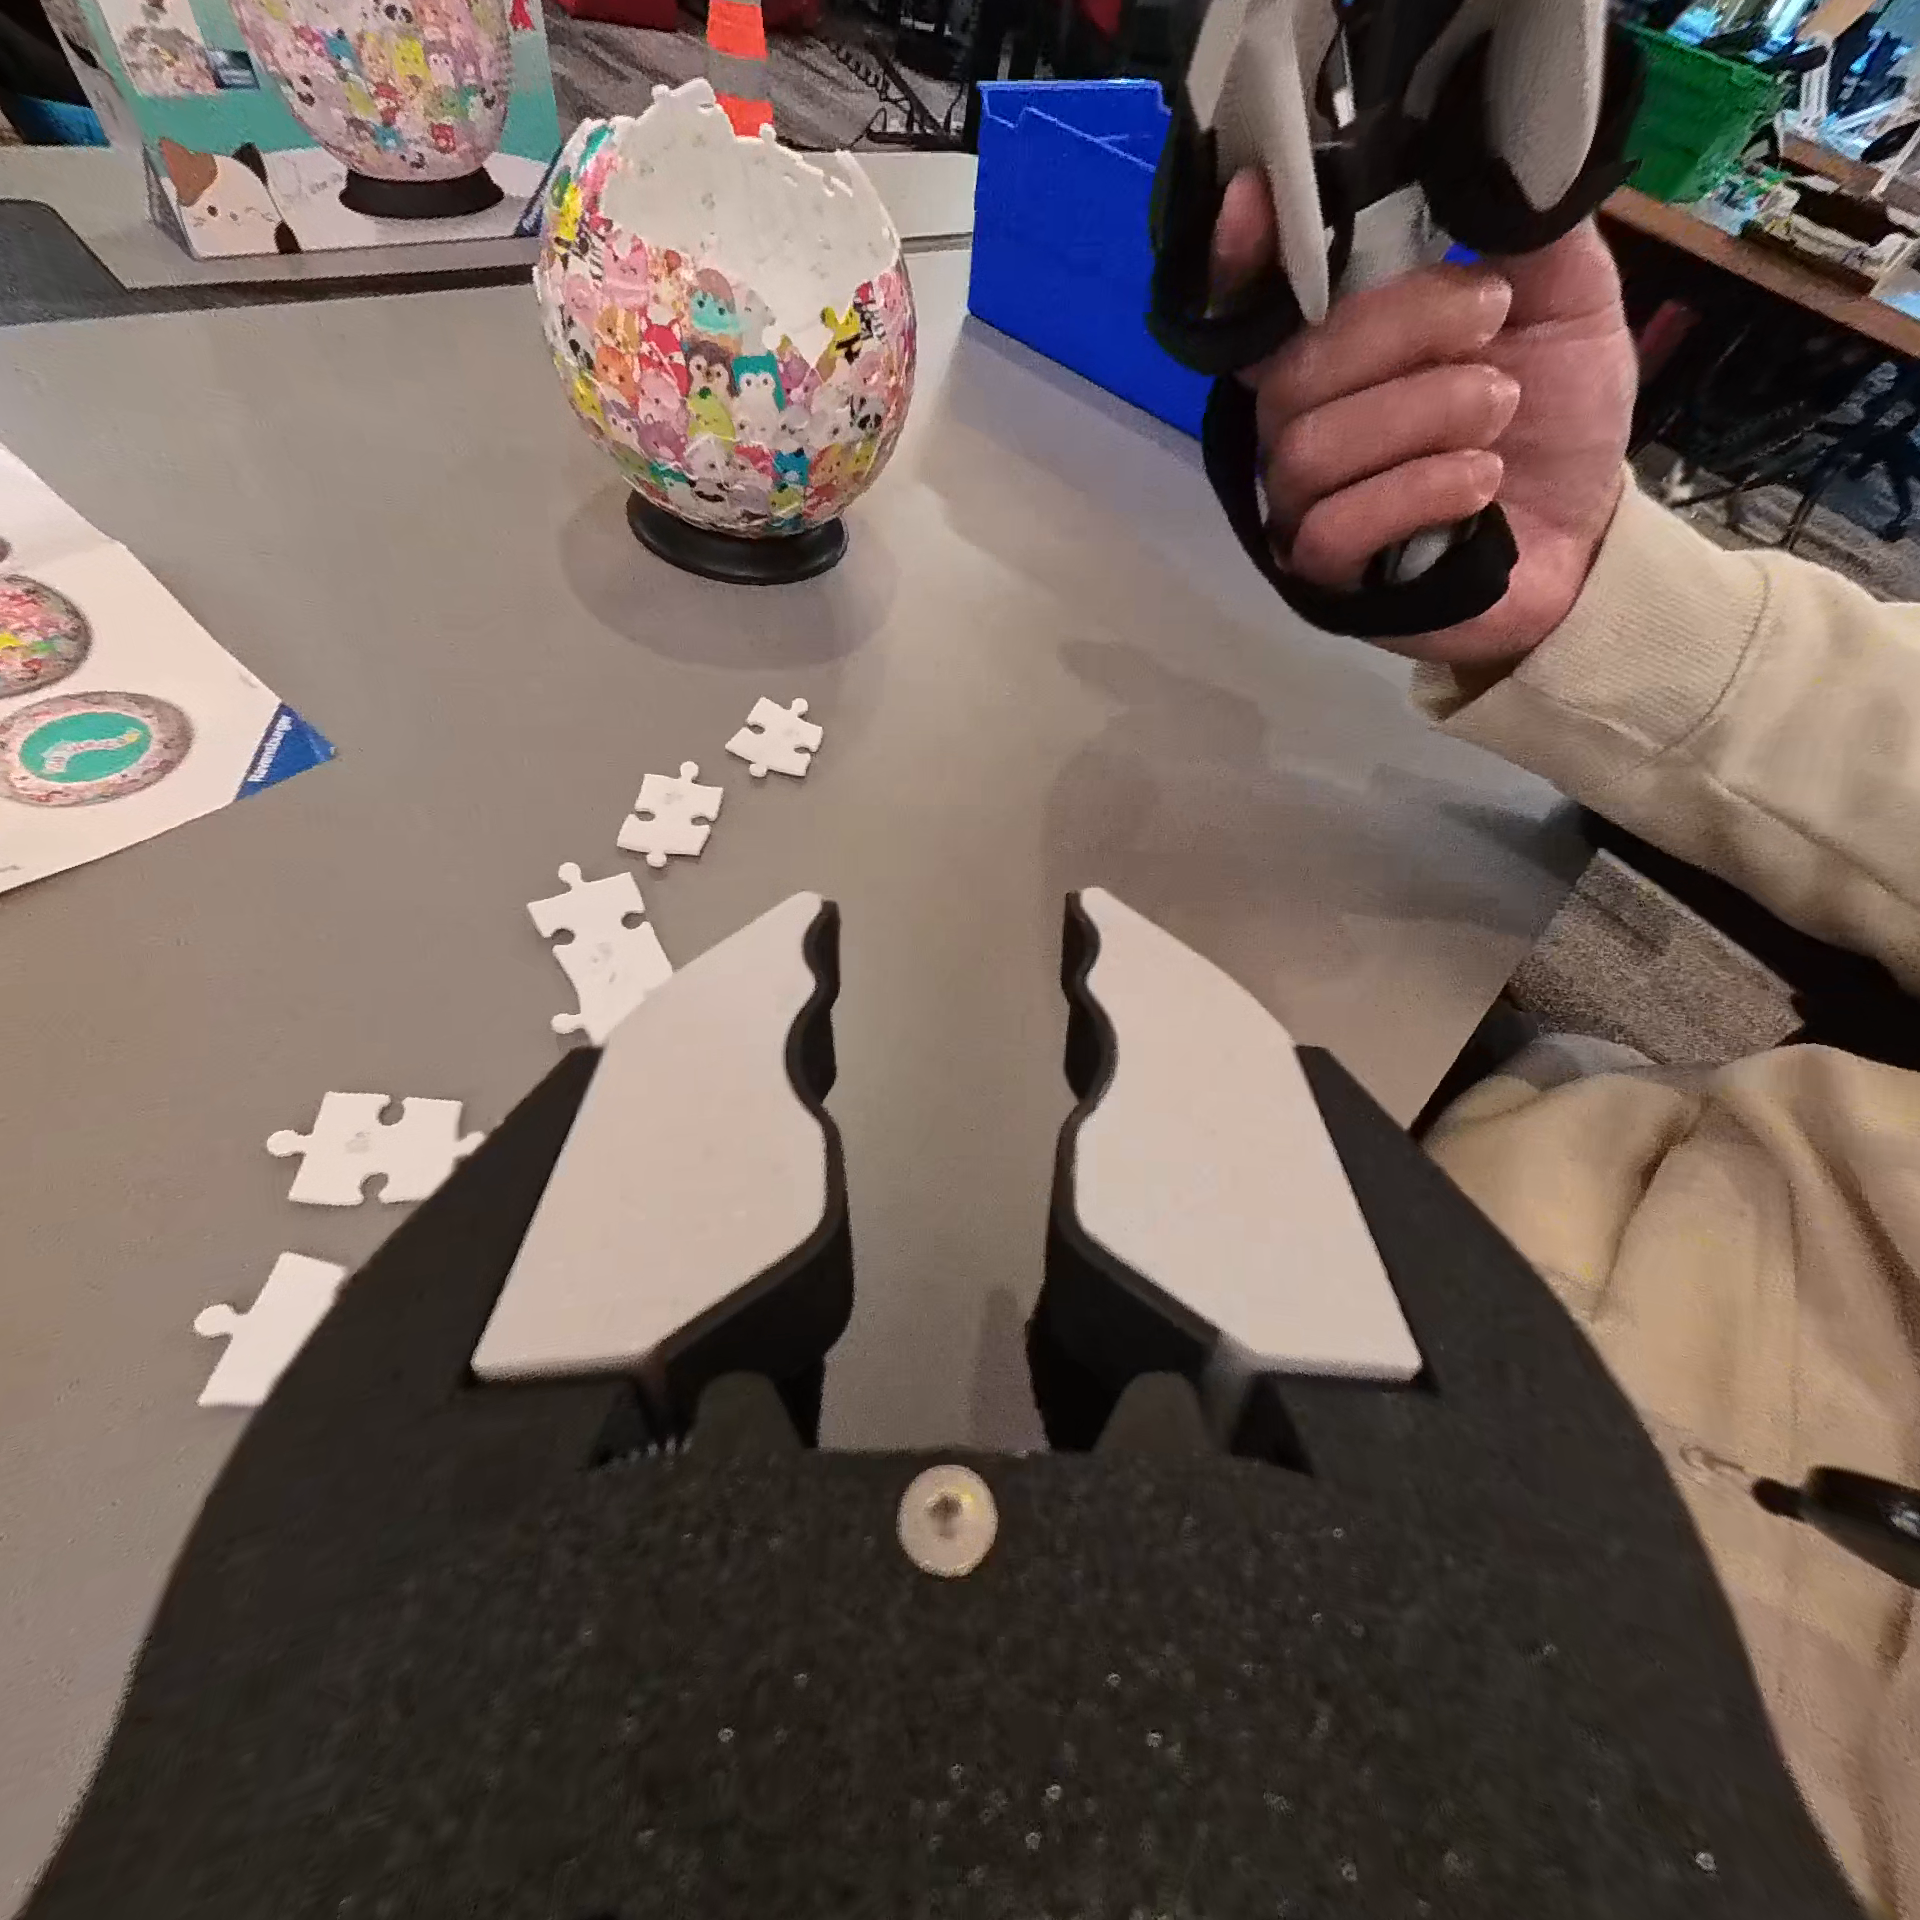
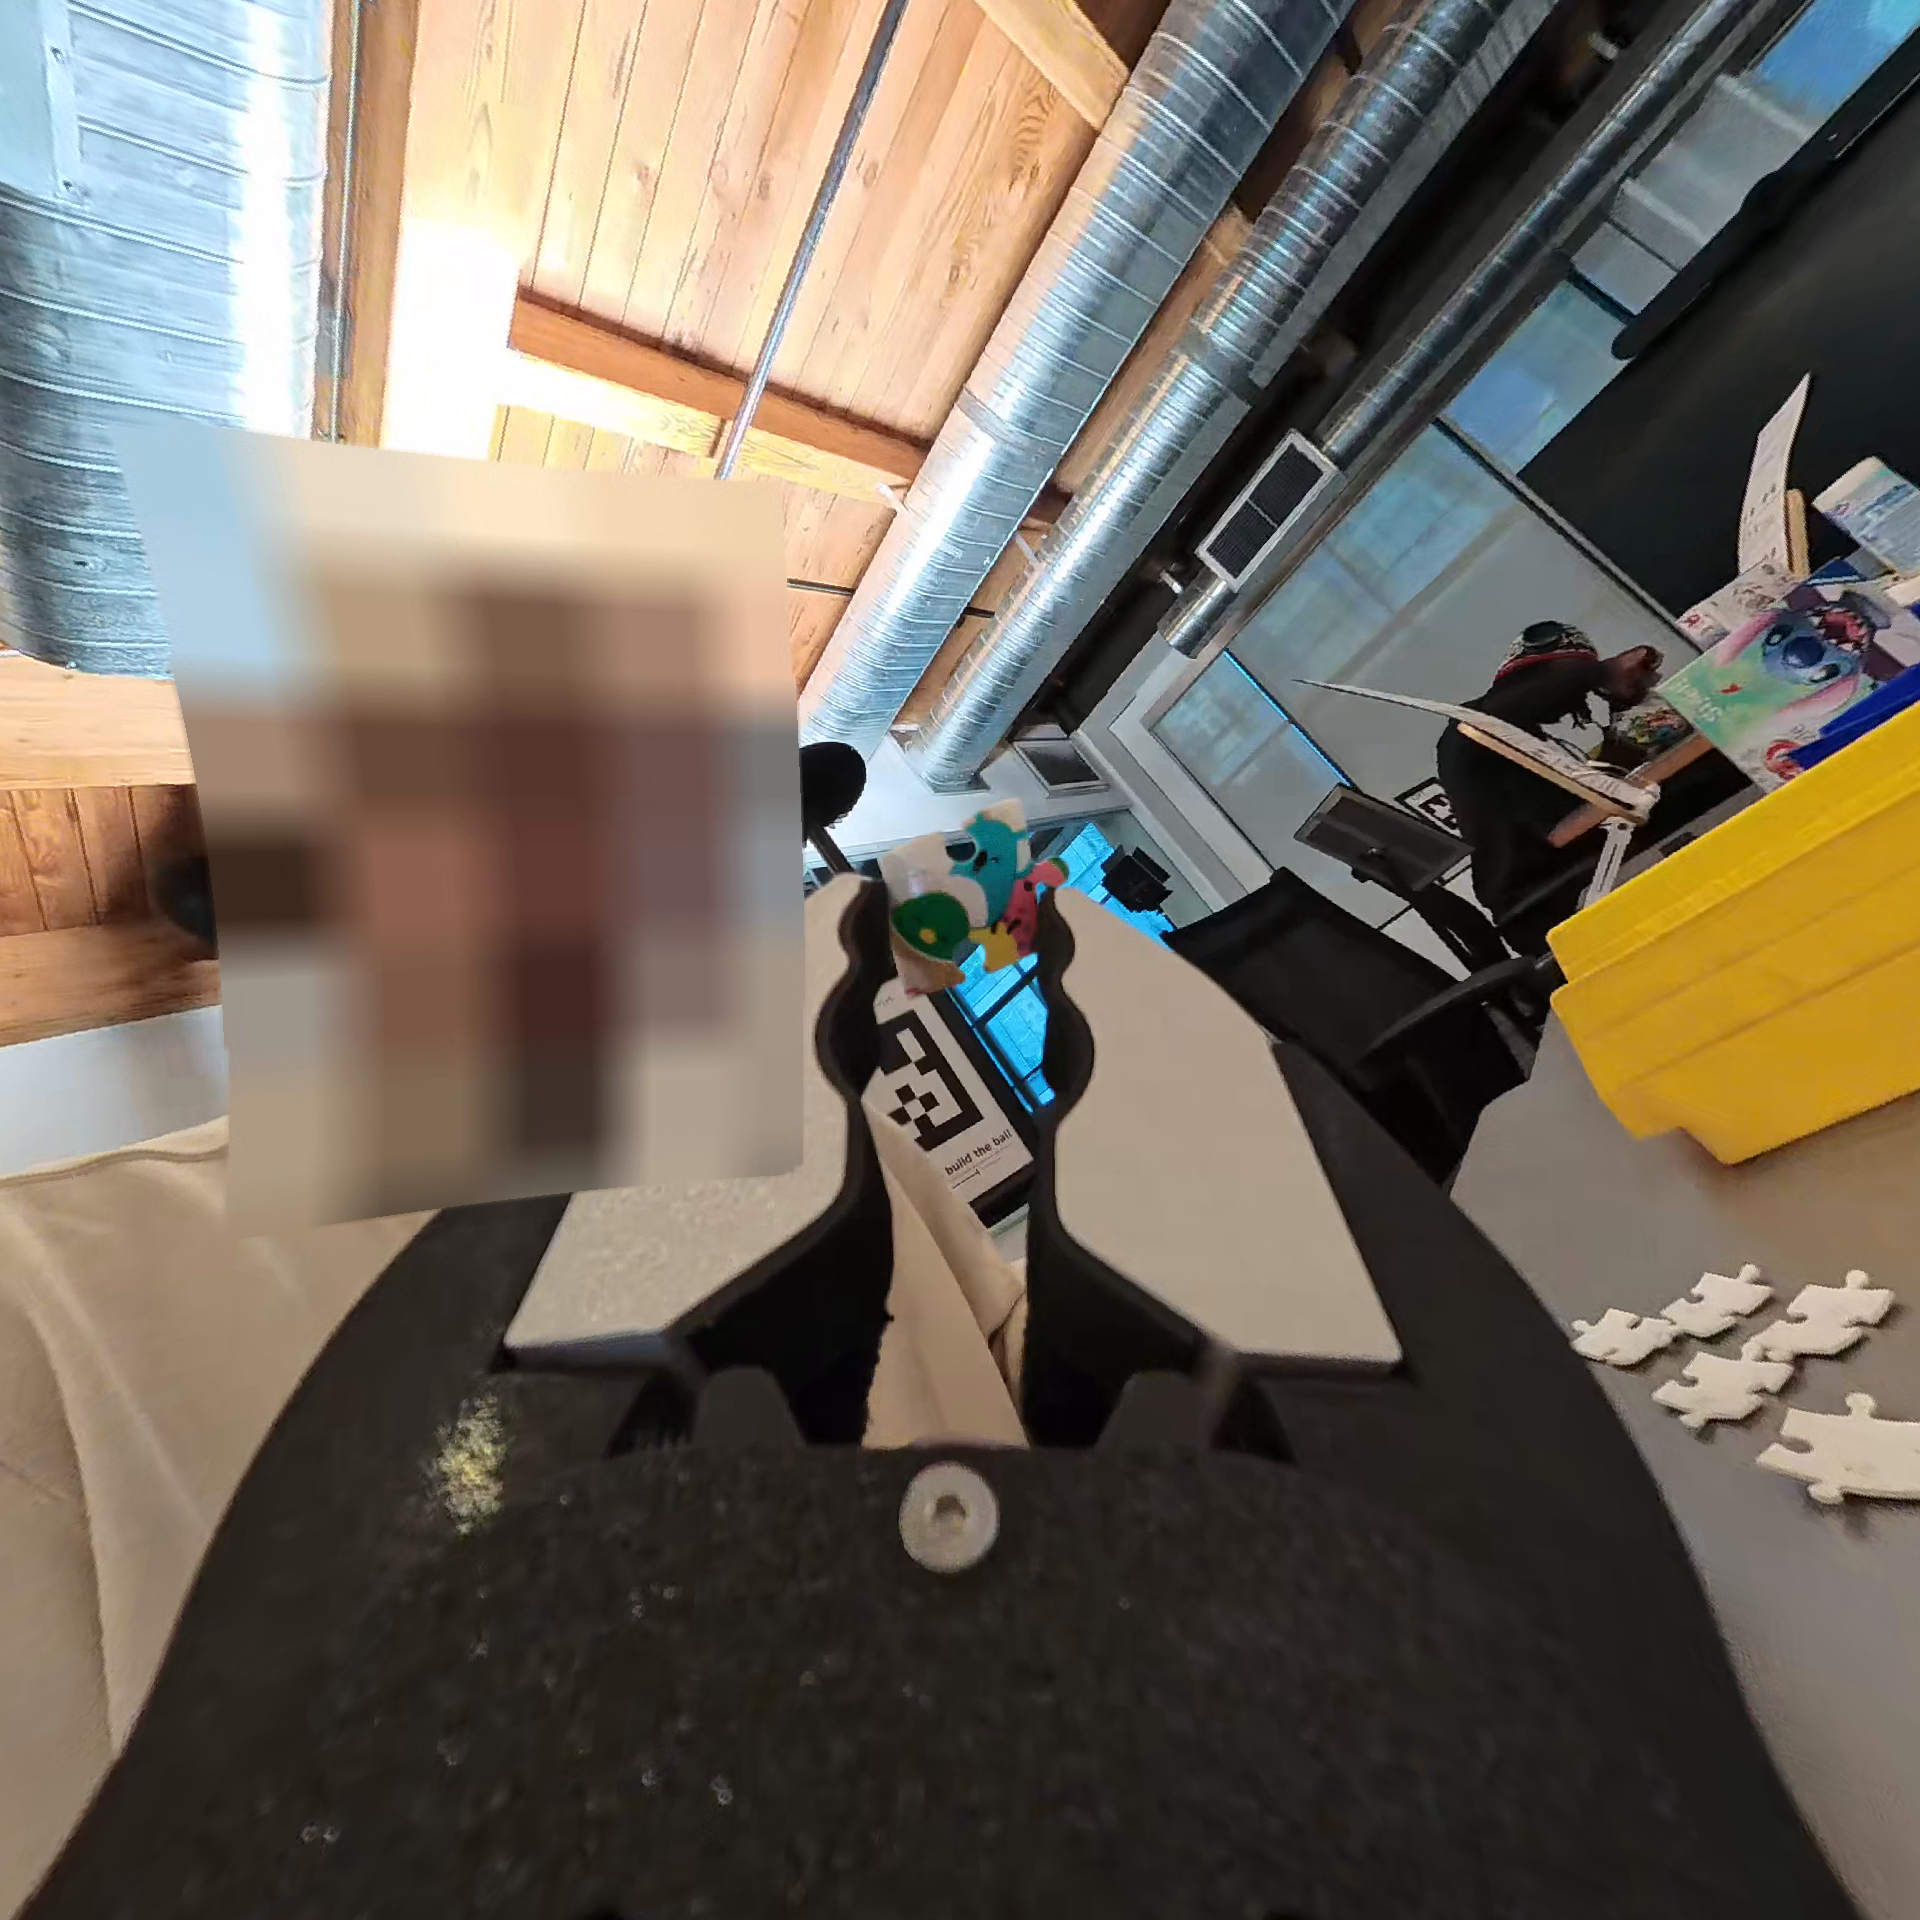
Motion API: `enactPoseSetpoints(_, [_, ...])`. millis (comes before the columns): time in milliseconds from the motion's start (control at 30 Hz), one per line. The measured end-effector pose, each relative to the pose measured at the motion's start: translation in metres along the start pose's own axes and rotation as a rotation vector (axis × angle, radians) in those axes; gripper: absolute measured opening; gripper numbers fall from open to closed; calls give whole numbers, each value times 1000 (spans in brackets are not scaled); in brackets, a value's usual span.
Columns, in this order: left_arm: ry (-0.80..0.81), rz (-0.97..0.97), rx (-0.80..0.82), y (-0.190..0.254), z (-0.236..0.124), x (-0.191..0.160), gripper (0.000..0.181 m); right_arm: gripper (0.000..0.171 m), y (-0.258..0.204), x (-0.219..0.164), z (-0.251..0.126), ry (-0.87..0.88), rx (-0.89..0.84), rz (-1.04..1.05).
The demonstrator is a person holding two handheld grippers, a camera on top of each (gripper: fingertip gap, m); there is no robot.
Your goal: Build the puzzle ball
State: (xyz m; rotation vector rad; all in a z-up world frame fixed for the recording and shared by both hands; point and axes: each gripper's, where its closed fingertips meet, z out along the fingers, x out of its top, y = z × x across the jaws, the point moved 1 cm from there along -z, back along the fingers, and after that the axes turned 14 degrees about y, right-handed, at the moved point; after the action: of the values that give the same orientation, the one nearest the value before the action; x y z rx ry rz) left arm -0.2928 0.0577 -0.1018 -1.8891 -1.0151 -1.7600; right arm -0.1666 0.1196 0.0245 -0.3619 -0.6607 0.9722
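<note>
Right gripper (image 2: pixel 961 914) raised off the table (image 1: pixel 987 727), jaws pinching a printed puzzle piece (image 2: pixel 971 902) by its edges; thin hold, likely to slip or twist. Left gripper (image 1: pixel 951 940) low, jaws wide, empty. Puzzle ball (image 1: pixel 727 343) far-left on stand, top unfinished; could tip if pressed hard.

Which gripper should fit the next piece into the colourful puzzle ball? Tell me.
Right. The right gripper already clamps a colourful printed puzzle piece, raised off the table. The left gripper is open and empty, short of the half-built puzzle ball.
</note>
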Motion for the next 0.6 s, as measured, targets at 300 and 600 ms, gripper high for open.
enactPoseSetpoints(300, [29, -94, -54, 1, 2, 4, 40, 26, 36, -24, -11, -233, -258, -267])
enactPoseSetpoints(600, [58, -228, -105, 0, 0, 9, 39, 27, 77, 3, -55, -1069, -798, -1556])
